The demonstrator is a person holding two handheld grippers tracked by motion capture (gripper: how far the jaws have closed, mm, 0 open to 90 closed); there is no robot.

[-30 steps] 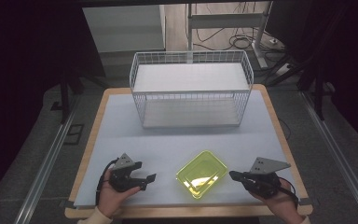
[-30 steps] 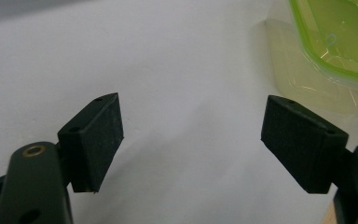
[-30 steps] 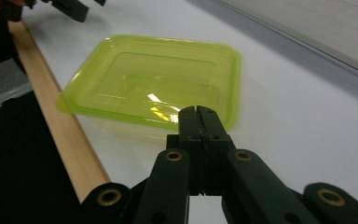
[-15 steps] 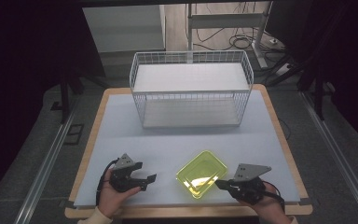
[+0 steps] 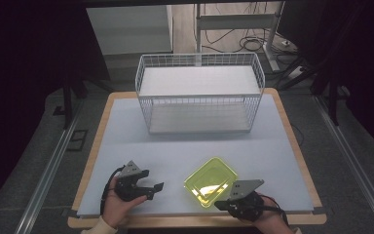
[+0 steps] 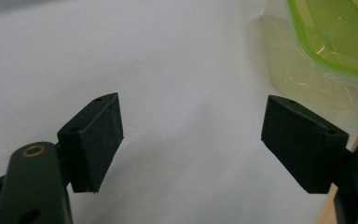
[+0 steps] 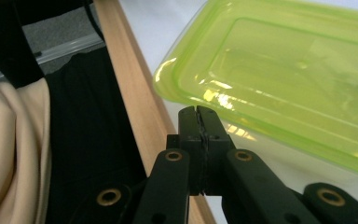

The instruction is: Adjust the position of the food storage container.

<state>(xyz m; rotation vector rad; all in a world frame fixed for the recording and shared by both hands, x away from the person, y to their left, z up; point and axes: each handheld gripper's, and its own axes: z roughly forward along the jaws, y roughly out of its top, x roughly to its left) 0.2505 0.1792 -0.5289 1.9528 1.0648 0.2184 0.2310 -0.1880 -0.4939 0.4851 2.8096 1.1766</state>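
While translucent, the green rectangular container (image 5: 211,181) glistens; right claw (image 7: 199,111) shut.

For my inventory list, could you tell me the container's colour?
Translucent lime green container, clearest in the right gripper view.

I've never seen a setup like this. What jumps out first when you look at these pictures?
The bright yellow-green plastic container catches the eye at once, lying near the front edge of the pale table. Behind it, toward the far side, stands a white wire basket. Flanking the container are two black tools: the left hand-held gripper with jaws wide apart, and the right hand-held gripper, jaws shut, its tip at the container's rim.
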